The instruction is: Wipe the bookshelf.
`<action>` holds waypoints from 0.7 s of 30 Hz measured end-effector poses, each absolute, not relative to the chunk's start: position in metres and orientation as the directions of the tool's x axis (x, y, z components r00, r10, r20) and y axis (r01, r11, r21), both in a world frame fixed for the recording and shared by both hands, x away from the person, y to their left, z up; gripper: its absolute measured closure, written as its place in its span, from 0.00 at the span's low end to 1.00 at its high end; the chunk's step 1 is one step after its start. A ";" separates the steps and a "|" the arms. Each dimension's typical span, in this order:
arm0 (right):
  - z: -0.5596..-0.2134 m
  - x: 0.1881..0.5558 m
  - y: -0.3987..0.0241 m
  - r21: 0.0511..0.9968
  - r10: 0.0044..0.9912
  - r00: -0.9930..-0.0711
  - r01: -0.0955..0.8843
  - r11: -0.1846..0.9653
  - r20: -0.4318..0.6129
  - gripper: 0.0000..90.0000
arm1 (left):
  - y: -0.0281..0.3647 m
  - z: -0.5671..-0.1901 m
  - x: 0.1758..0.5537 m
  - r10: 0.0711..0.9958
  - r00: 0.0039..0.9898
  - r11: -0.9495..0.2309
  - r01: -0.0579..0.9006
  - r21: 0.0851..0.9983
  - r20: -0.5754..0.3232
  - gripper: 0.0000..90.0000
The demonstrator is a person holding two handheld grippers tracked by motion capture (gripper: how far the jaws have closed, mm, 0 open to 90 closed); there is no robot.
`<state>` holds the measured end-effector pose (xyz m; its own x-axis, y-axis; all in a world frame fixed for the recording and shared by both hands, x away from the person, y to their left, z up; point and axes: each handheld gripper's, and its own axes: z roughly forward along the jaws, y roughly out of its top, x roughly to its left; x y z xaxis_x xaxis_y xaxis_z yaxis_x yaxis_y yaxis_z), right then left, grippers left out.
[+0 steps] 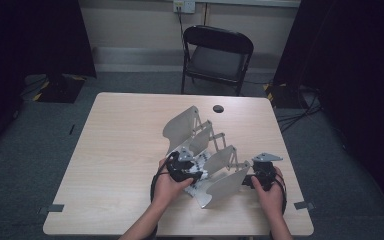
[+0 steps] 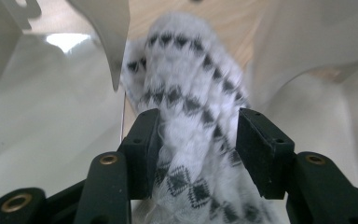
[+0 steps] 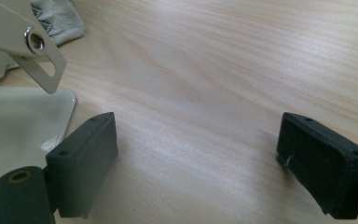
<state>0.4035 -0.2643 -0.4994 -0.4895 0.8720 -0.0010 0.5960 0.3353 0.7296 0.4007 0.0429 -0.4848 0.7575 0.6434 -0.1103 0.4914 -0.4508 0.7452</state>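
Looking down from the high view, we see the sock (image 1: 200, 176) lying low in the centre of the frame, tucked between the plates of a grey metal rack (image 1: 207, 150) on the table (image 1: 120, 150). In the left gripper view the sock (image 2: 186, 107) runs up the middle of the frame: white knit with rows of black diamonds, fuzzy and limp.

Our left gripper (image 2: 198, 140) stands about half open, with the sock between its jaws. The left pad (image 2: 144, 149) brushes the knit; the right one stands clear, so we judge nothing is pinched. Our right gripper (image 3: 196, 168) is wide open over bare wood at the lower right of the high view, holding nothing, its near jaw just beside a rack plate (image 3: 18, 126).

We judge the sock light, soft and easily bunched. It should not slip from rubber pads, but it will sag and could snag on the plate edges or the link arms. We would take it by a thick fold near its free end, well clear of the metal. The rack looks stiff and loosely hinged, and may shift if the sock drags on it.
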 end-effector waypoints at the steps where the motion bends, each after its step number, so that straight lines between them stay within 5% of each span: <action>1: -0.499 0.404 -0.264 0.730 0.872 -0.489 0.596 0.335 -0.001 0.13 | 0.042 -0.487 0.400 0.646 0.757 -0.454 0.486 0.746 -0.100 0.55; 6: -0.499 0.404 -0.264 0.730 0.872 -0.490 0.596 0.336 -0.001 0.13 | 0.043 -0.494 0.400 0.632 0.771 -0.464 0.450 0.763 -0.071 0.56; 12: -0.499 0.404 -0.264 0.730 0.872 -0.489 0.596 0.335 -0.001 0.13 | 0.040 -0.492 0.399 0.608 0.789 -0.481 0.454 0.750 -0.088 0.80; 21: -0.499 0.404 -0.264 0.730 0.872 -0.490 0.595 0.336 -0.001 0.13 | 0.046 -0.458 0.400 0.583 0.806 -0.483 0.444 0.755 -0.101 0.82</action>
